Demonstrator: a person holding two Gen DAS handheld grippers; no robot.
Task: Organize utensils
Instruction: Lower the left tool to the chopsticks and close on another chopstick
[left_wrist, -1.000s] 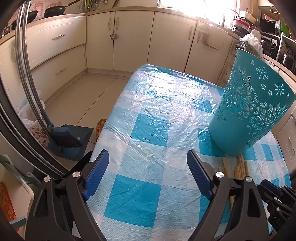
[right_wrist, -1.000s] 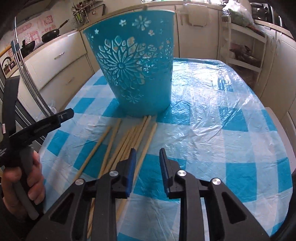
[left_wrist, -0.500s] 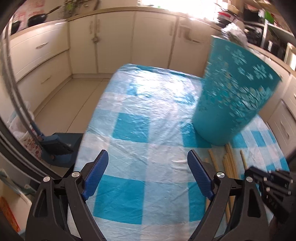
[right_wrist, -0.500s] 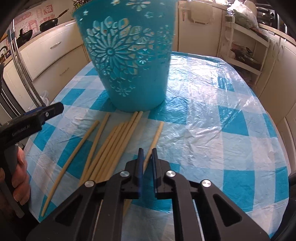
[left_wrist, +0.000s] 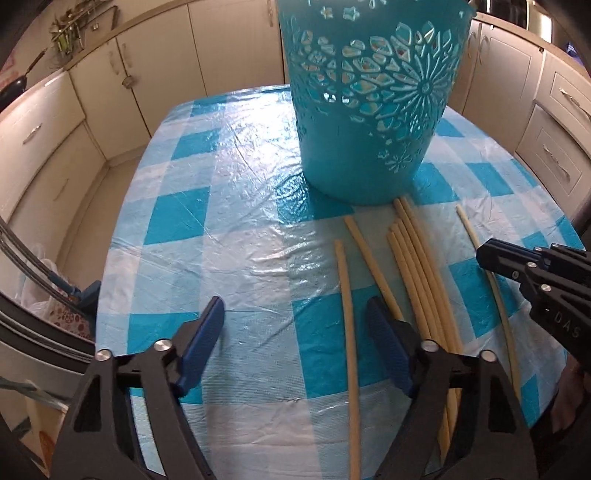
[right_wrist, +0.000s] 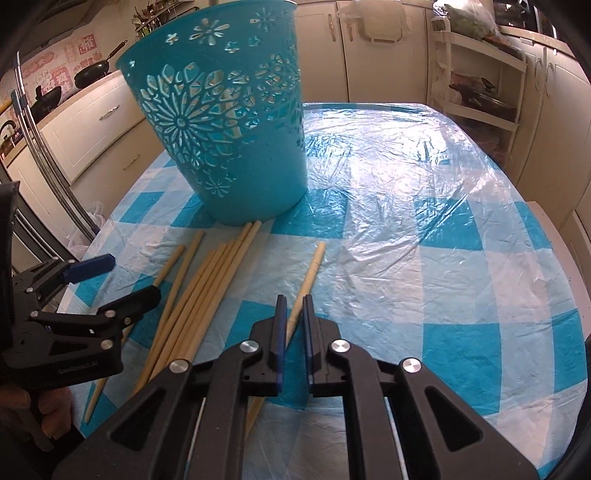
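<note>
Right gripper (right_wrist: 293, 314): jaws nearly together, clamped on a lone pale wooden chopstick (right_wrist: 309, 273). Left gripper (left_wrist: 295, 325): jaws wide, just been closing, nothing between them. Remaining pale wooden chopsticks (left_wrist: 417, 266): flat on the blue-checked plastic-covered bench (left_wrist: 229, 206), between both grippers. Teal perforated plastic basket (left_wrist: 369, 99): upright just beyond.

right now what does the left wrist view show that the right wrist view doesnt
Only the left wrist view shows the left gripper head-on, jaws apart over bare tablecloth, which have just been closing a little, and the floor left of the table.

Only the right wrist view shows the right gripper shut on the lone chopstick, plus the pans on the counter and the white shelf rack.

Both show the teal basket standing upright and the chopsticks lying loose in front of it on the checked tablecloth.
</note>
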